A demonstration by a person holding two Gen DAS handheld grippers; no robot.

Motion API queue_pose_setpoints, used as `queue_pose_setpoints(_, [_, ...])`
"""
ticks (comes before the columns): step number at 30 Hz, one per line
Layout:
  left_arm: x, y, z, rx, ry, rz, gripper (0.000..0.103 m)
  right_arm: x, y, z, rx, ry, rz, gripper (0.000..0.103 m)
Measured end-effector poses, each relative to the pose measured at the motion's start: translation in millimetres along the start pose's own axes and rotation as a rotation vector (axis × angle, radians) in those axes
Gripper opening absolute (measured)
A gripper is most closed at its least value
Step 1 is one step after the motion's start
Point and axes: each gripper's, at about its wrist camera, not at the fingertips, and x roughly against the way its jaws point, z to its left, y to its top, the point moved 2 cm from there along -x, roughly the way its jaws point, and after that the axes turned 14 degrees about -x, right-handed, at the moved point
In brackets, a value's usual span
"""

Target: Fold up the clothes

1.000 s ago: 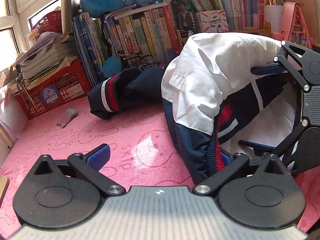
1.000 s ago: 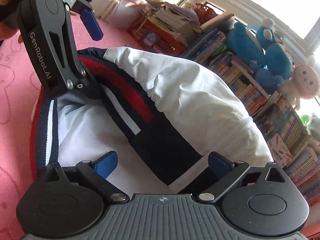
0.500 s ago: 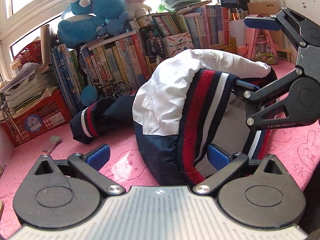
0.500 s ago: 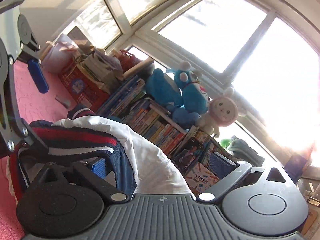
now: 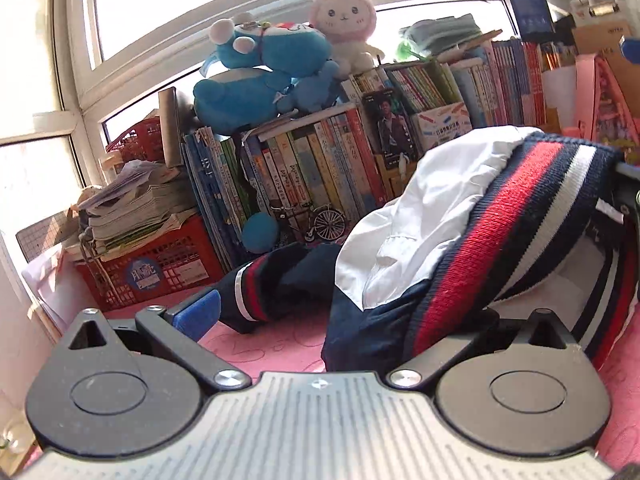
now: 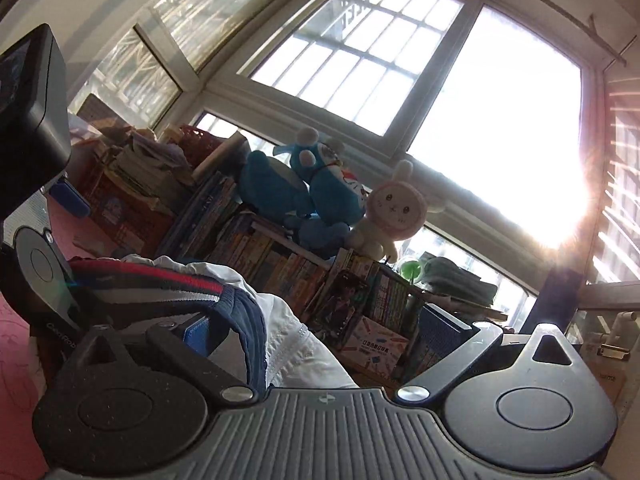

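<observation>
A white and navy jacket (image 5: 420, 200) with a red, white and navy striped hem band (image 5: 508, 216) is lifted off the pink cloth (image 5: 264, 344). Its dark sleeve (image 5: 280, 280) trails on the cloth. My left gripper (image 5: 336, 312) is open; the hem band drapes over its right finger, whose pad is hidden. My right gripper (image 6: 320, 332) is open, and the hem band (image 6: 160, 280) hangs over its left finger (image 6: 196, 334). The left gripper's body shows at the left edge of the right wrist view (image 6: 36, 256).
A row of books (image 5: 328, 160) stands behind the cloth, with blue plush toys (image 5: 260, 72) and a pink rabbit plush (image 5: 344, 20) on top. A red basket (image 5: 148, 264) holding stacked papers stands at the left. A pink box (image 5: 600, 104) stands at the right. Windows run behind.
Both grippers have risen and tilted upward, lifting the jacket's hem off the cloth. The right wrist view now looks at the window instead of down into the jacket.
</observation>
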Motion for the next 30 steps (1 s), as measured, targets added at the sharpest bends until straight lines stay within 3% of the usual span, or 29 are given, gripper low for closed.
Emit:
queue_pose_setpoints(3, [19,3,16,0.088,-0.042,-0.048,0.103,11,1,1,-0.02,-0.037,-0.032,0.101])
queue_pose_setpoints(6, [26,6,27,0.126,-0.018,-0.058,0.103,20,-6,10,-0.034,-0.057,-0.049,0.103])
queue_pose_setpoints(9, [28,4,38,0.172,-0.015,-0.051,0.103,9,-34,25,0.009,-0.037,0.067,0.102])
queue_pose_setpoints(13, [26,-8,46,0.185,-0.019,-0.005,0.103,-17,-62,17,0.009,-0.168,0.175,0.094])
queue_pose_setpoints(15, [24,-16,46,0.168,-0.012,0.03,0.103,-19,-53,-1,-0.048,-0.231,0.147,0.093])
queue_pose_setpoints(19, [20,-28,28,0.124,-0.088,0.083,0.103,-1,-14,-25,-0.132,-0.279,0.0,0.091])
queue_pose_setpoints(24, [34,-19,-18,0.025,-0.219,0.002,0.103,-2,18,-38,-0.217,-0.225,-0.042,0.071])
queue_pose_setpoints(27, [27,-9,-31,0.005,-0.158,-0.012,0.103,-1,26,-40,-0.282,-0.18,-0.023,0.056])
queue_pose_setpoints(30, [19,0,-26,0.049,-0.071,-0.035,0.103,11,36,-41,-0.332,-0.125,-0.034,0.055])
